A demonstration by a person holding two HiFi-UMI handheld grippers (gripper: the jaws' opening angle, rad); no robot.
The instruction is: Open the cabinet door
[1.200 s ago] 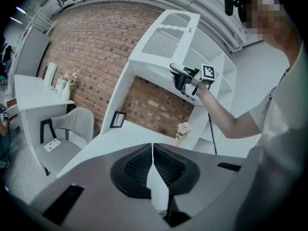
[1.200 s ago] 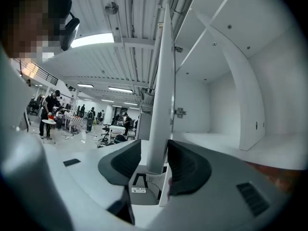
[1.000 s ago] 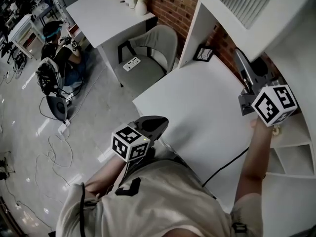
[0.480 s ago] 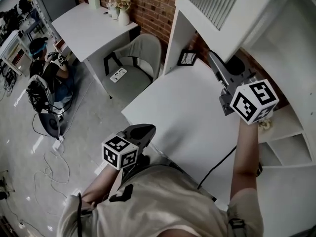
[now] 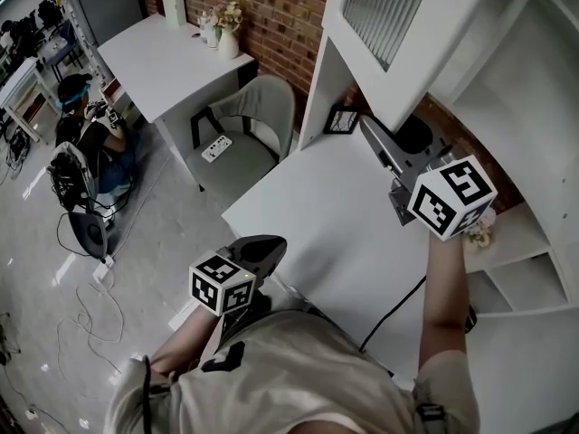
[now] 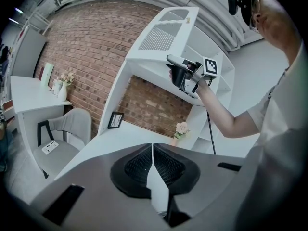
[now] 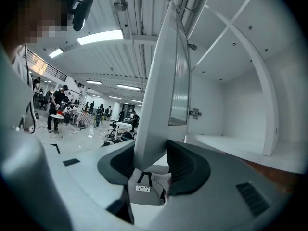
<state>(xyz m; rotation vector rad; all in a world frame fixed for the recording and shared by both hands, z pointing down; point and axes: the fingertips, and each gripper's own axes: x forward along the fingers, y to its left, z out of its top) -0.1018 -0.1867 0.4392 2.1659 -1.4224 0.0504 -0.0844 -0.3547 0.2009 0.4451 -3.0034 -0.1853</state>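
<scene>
Both jaws of right tongs (image 7: 150, 154) clamp cabinet door (image 7: 162, 76) edge; left tongs (image 6: 153, 154) closed.

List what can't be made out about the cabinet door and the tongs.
- Top of the cabinet door: cut off by the head view's upper edge.
- Door edge inside the right tongs: covered by their pads in the right gripper view.
- What the picture frame shows: too small in the head view.

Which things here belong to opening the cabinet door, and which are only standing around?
Belonging: cabinet door, swung partly open; right gripper, shut on its bottom edge.

Standing around: left gripper, shut and empty; picture frame; chair; remote on the chair; vase of flowers.
</scene>
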